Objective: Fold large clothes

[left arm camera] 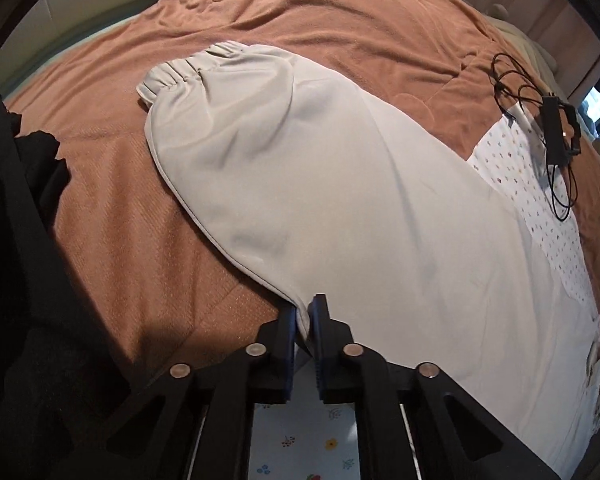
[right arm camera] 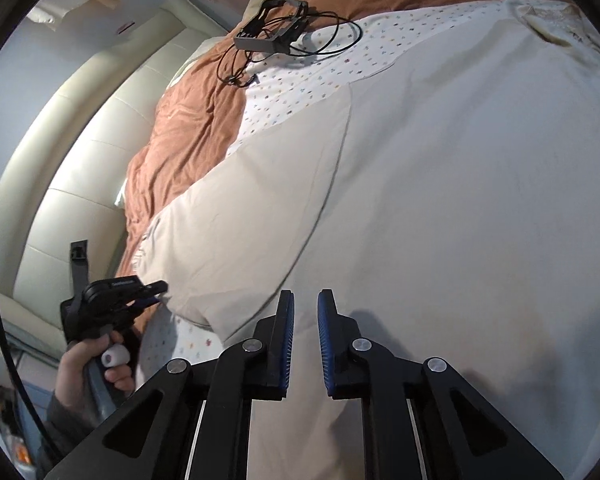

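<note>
The left gripper [left arm camera: 303, 316] pinches the pale garment's [left arm camera: 320, 184] edge; the right gripper's [right arm camera: 306, 312] fingers stand slightly apart over bare cloth.

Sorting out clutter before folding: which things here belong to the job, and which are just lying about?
Job:
- pale garment
- left tongs, pinching its edge
- right tongs, over the cloth

Lying about:
- black cable and frame
- dark clothing
- brown bedspread

Open bedspread [left arm camera: 320, 12] — cabled device [left arm camera: 558, 130] aside
</note>
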`<state>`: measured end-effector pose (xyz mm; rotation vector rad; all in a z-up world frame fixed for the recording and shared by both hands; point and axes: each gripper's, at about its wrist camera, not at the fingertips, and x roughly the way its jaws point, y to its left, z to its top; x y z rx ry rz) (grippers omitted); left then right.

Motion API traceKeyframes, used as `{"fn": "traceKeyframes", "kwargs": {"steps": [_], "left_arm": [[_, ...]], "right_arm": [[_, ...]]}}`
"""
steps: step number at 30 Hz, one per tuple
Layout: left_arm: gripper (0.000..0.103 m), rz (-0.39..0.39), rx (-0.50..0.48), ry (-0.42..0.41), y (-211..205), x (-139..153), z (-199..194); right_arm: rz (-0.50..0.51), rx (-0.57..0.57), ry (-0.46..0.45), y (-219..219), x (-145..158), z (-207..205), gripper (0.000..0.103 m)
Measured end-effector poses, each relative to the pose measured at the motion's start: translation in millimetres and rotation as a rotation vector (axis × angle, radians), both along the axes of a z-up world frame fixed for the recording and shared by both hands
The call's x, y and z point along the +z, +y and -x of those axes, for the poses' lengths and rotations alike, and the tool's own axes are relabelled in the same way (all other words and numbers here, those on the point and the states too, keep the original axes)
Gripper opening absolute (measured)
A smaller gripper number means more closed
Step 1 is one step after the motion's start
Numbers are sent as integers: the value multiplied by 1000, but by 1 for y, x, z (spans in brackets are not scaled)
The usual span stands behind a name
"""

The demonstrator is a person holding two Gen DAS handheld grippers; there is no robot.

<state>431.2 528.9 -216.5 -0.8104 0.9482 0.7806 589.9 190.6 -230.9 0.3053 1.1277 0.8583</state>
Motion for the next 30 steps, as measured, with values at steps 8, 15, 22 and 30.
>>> {"fn": "traceKeyframes", "kwargs": {"steps": [8, 15, 22, 30], "left_arm": [[3, -137, -136, -114, -26, 93, -16], [3, -253, -297, -173, -86, 159, -26], [3, -274, -411, -274, -144, 197, -34], [3, -247, -543, -306, -217, 205, -47]], "right_arm": [[-54, 103, 24, 34, -11, 17, 11], [-31, 153, 88, 52, -36, 26, 9], [-60, 79, 125, 5, -9, 16, 9], [-101, -106, -1, -103, 59, 24, 15]]}}
